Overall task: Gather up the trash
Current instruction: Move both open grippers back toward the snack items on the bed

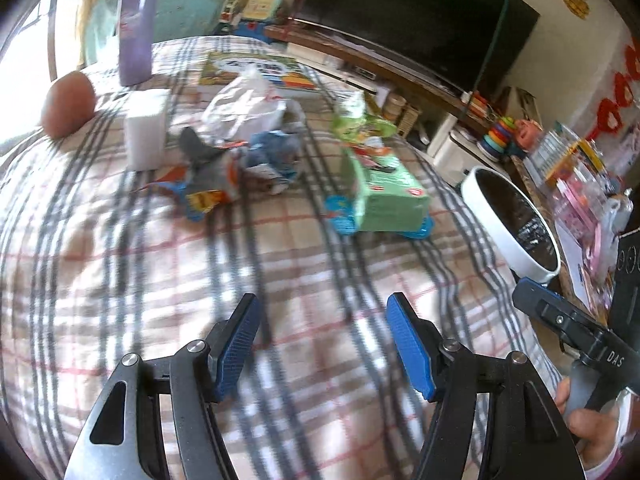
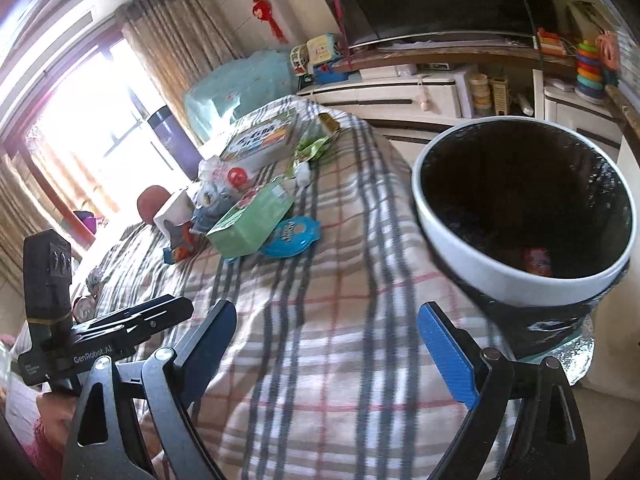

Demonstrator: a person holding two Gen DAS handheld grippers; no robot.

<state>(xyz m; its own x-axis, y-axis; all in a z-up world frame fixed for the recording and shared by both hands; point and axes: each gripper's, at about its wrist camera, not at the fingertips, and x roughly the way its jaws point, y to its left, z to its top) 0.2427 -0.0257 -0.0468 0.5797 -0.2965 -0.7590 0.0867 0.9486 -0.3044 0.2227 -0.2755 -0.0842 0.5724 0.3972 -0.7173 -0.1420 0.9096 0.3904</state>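
Both my grippers hang open over the plaid blanket (image 1: 280,248), left gripper (image 1: 322,344) and right gripper (image 2: 326,356) with nothing between their blue pads. Only my right view looks into the white-rimmed bin (image 2: 520,276) at the blanket's right edge, a red wrapper (image 2: 538,262) at its bottom. The crumpled wrappers (image 1: 240,168) and green pack (image 1: 384,192) lie well ahead, mid-blanket. A dark television (image 1: 420,16) backs the room.

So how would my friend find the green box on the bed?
Start at the big checked blanket that covers the bed, then look to the side nearest the white-rimmed bin. The green box lies there on top of a flat blue packet. It is the only solid green block, while the wrappers beside it are crumpled.
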